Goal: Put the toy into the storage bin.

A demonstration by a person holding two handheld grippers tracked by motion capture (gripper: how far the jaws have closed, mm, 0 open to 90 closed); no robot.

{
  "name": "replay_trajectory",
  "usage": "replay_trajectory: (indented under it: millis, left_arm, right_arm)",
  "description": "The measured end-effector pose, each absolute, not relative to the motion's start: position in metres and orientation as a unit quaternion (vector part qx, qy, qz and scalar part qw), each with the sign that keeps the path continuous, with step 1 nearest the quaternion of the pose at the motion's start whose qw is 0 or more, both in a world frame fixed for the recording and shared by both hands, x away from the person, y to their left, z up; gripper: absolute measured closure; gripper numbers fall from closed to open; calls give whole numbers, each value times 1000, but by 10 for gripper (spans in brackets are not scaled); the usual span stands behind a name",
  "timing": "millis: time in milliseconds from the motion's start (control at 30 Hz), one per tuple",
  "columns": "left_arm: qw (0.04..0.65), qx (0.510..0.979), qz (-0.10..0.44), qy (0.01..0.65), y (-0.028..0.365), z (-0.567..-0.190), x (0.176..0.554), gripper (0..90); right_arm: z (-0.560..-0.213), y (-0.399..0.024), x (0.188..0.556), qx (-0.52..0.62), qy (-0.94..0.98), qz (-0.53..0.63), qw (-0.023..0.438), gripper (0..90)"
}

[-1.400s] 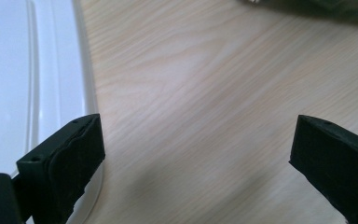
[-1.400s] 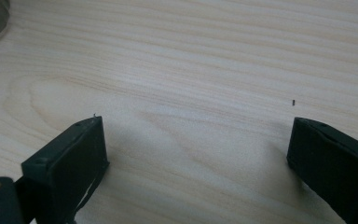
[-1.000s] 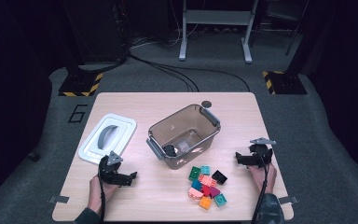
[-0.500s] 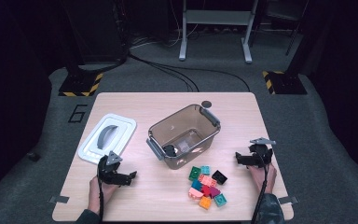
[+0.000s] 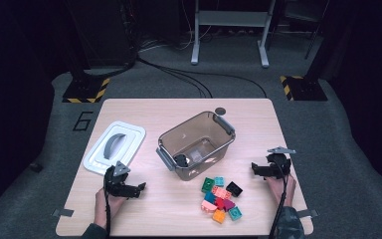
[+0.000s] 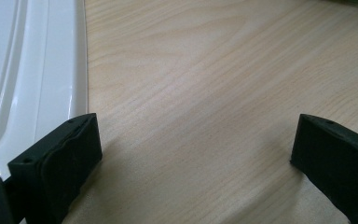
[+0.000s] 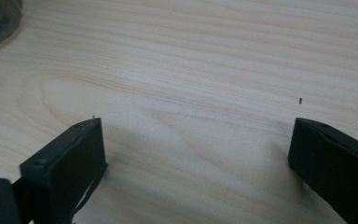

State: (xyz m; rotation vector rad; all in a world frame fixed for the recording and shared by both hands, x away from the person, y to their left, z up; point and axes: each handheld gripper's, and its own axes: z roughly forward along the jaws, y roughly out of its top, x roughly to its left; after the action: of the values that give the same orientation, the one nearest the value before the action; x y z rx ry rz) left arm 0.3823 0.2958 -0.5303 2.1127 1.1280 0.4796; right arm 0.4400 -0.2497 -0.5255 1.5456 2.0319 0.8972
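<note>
High view suggests one dark piece lies in the bin (image 5: 218, 130), the bricks (image 5: 220, 199) wait outside, and both grippers (image 5: 129, 189) (image 5: 261, 169) rest wide open, empty.

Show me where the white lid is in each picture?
High view: the white lid lies flat at the table's left, beside the left gripper.
Left gripper view: its glossy edge runs down the left side, next to the left jaw.
Right gripper view: not in it.
Shared landmark: the pale wooden table.
</note>
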Motion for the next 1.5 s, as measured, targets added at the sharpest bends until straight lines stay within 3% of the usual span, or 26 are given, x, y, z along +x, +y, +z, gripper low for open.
replay_trajectory:
  millis: [767, 1267, 1500]
  left_arm:
    - [340, 815, 183, 432, 296, -530, 382, 14]
    - [339, 815, 183, 432, 296, -530, 382, 14]
    - [339, 815, 183, 432, 296, -530, 382, 14]
  right_arm:
    - [-495, -199, 364, 435, 808, 363, 162, 0]
    - [-506, -187, 352, 385, 839, 366, 117, 413]
    - [-509, -187, 350, 370, 844, 366, 129, 493]
